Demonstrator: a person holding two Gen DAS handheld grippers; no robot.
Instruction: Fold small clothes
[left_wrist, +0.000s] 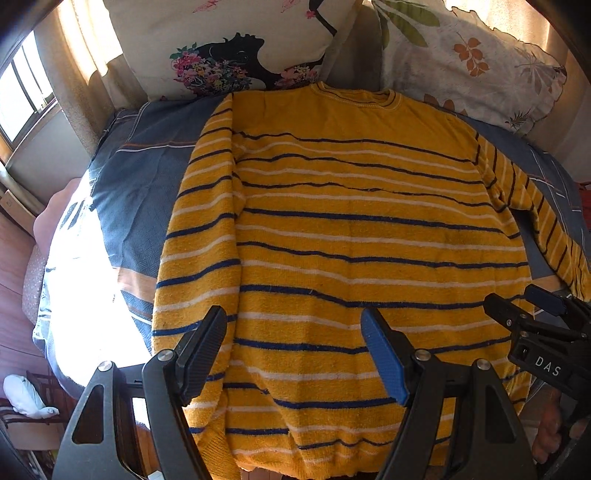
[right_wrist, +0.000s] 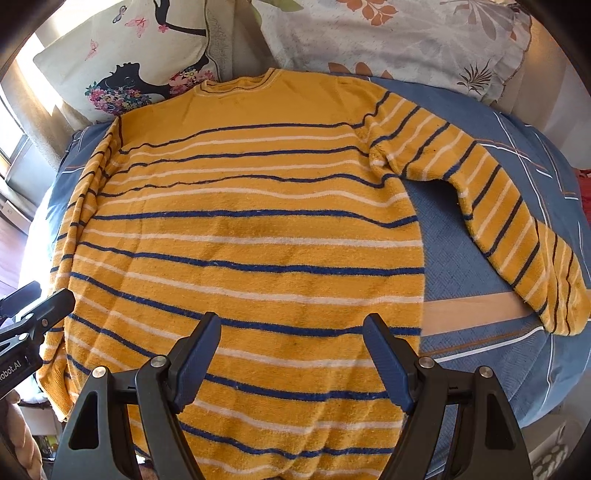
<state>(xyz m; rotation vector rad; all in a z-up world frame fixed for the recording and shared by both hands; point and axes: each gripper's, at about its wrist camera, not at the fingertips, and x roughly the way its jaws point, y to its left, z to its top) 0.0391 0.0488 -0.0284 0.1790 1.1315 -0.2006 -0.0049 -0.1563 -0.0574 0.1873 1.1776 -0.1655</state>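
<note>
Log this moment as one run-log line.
sweater: flat on bed, one sleeve folded in, other sleeve spread | left gripper: open, empty | right gripper: open, empty

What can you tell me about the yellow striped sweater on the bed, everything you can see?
The sweater is mustard yellow with thin navy and white stripes and a ribbed round collar, in a fuzzy, towel-like knit. It lies flat on the blue bedspread, collar toward the pillows, hem toward the cameras. One sleeve lies straight down along the body; the other sleeve is spread out sideways on the bedspread. The body shows slight wrinkles. Both sets of tongs hover open above its lower part, gripping nothing.
</note>
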